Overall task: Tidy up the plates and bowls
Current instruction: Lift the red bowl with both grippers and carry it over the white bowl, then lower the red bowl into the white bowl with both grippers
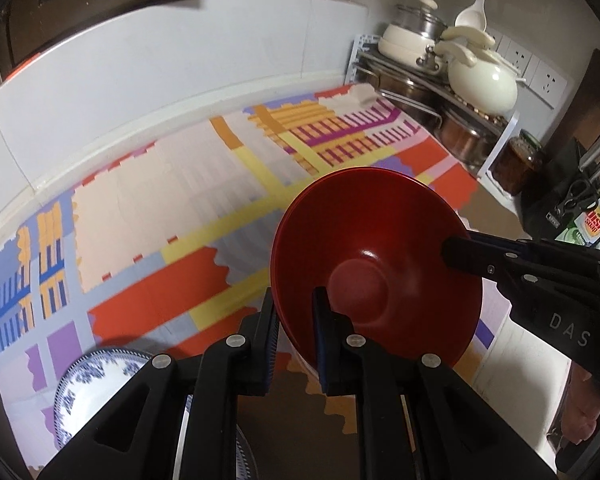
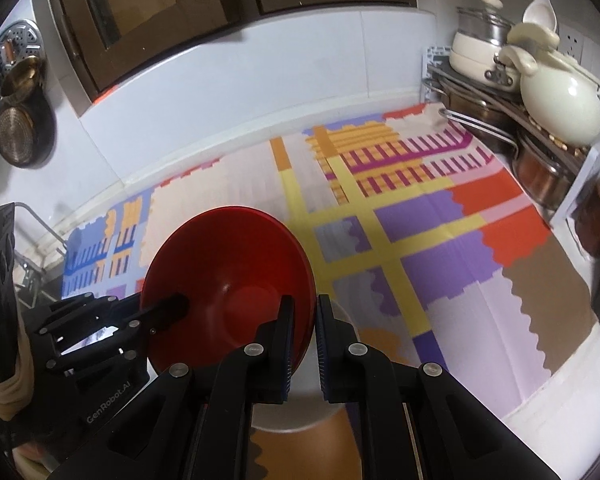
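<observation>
You have the red bowl (image 1: 380,264) pinched at its rim from two sides — your left gripper (image 1: 294,344) nearly closed on the near edge, your right gripper (image 2: 302,344) likewise clamped on the opposite edge. Sharing the load this way probably keeps the wide, shallow bowl from swinging. It hangs tilted above the patterned mat (image 1: 148,184) on the desk, apart from the surface. Relative to the bowl, the blue-and-white plate (image 1: 96,376) lies lower left, in the left wrist view — a likely stacking spot.
</observation>
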`<state>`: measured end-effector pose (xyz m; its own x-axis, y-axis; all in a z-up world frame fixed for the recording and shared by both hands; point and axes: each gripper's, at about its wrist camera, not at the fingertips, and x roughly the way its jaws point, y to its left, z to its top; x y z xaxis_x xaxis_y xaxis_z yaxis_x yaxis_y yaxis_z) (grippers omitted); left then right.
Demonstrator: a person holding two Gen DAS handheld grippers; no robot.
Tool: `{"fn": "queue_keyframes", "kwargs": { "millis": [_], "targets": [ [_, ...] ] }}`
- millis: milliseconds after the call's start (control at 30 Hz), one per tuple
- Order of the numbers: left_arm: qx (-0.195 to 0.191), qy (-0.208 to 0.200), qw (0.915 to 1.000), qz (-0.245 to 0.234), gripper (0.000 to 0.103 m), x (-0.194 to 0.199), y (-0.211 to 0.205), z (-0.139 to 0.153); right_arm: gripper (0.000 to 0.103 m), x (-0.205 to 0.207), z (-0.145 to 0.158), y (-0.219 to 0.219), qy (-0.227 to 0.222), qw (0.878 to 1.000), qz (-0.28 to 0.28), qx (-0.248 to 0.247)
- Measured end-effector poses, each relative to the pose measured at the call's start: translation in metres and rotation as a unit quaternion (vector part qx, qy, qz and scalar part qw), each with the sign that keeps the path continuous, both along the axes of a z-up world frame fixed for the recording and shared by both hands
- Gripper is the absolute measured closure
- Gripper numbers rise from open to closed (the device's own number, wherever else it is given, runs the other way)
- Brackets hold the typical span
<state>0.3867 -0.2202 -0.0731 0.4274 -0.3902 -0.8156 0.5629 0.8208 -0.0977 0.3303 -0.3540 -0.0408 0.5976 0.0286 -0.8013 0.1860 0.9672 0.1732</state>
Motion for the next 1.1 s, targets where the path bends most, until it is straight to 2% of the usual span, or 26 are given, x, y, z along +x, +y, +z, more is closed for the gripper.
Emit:
{"fn": "queue_keyframes", "kwargs": {
  "millis": [567, 900, 1100],
  "targets": [
    [0.034, 0.028, 0.9990, 0.007, 0.084, -0.011, -0.019, -0.033, 0.091, -0.006, -0.038, -0.019, 0.048, 0.998, 0.010, 0.025],
    [0.041, 0.026, 0.9988, 0.006, 0.073, -0.012, -0.025, -0.039, 0.091, -0.006, -0.053, -0.021, 0.063, 0.997, 0.022, 0.036],
    [0.054, 0.011, 0.9984, 0.005, 0.066, -0.013, -0.028, -0.038, 0.091, -0.007, -0.053, -0.021, 0.060, 0.998, 0.024, 0.027]
  ]
}}
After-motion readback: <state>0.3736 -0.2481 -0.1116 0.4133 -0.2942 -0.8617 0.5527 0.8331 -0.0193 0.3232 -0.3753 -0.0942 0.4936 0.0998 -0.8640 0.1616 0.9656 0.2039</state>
